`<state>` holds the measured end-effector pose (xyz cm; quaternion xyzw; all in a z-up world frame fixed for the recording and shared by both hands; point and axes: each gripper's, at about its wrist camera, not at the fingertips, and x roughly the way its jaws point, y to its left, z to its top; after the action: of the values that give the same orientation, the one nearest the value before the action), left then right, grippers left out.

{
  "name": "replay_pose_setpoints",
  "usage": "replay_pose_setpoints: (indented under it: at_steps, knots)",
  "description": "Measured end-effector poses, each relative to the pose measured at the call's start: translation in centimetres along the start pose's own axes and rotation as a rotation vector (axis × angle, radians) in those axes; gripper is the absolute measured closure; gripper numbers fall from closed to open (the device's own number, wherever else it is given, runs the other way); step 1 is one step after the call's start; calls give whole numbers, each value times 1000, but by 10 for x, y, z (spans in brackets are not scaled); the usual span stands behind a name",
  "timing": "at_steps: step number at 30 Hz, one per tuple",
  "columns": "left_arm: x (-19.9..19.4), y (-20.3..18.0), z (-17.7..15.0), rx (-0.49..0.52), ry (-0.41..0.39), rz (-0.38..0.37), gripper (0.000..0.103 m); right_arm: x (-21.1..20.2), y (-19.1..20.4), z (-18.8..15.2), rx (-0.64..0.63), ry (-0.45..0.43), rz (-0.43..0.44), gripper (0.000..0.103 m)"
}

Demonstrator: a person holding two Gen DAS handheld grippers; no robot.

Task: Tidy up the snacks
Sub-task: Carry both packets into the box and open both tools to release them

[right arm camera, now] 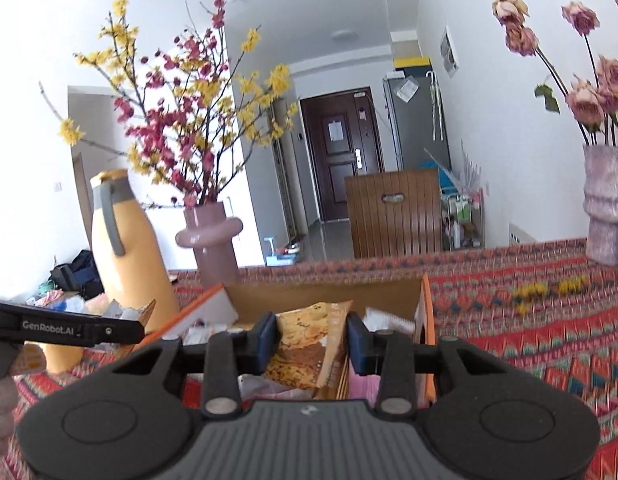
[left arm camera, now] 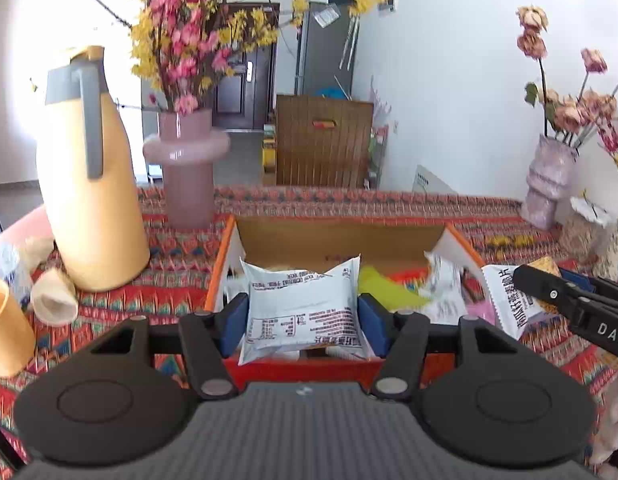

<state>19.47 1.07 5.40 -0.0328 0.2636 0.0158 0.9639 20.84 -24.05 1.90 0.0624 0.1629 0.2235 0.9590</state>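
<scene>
The left gripper (left arm camera: 303,318) clamps a white snack packet (left arm camera: 303,308) between its 2 blue pads (left arm camera: 233,320), the packet held above the near edge of the orange-rimmed cardboard box (left arm camera: 225,256). The right gripper (right arm camera: 312,340) pinches a yellow-orange snack packet (right arm camera: 305,344) in a narrow grip, directly over the same box (more packets lie inside). Farther left on the patterned tablecloth (left arm camera: 489,216) stand a yellow jug (left arm camera: 89,184) and a pink vase (left arm camera: 187,164); far right, a mauve vase (left arm camera: 547,184).

White snack packet (left arm camera: 303,312) above orange-rimmed box (left arm camera: 223,256); orange packet (right arm camera: 305,344), perhaps crackers.
</scene>
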Motion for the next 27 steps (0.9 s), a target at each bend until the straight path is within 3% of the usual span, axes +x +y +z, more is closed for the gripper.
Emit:
replay_pose_setpoints:
  at_steps: [8, 19, 27]
  knots:
    - [30, -5, 25, -8, -33, 21, 43, 47, -4, 21, 21, -8, -40, 67]
    - [75, 0, 14, -36, -60, 40, 43, 84, -12, -1, 23, 14, -100, 67]
    - [80, 7, 9, -40, -64, 15, 41, 93, -9, -7, 7, 42, -114, 67]
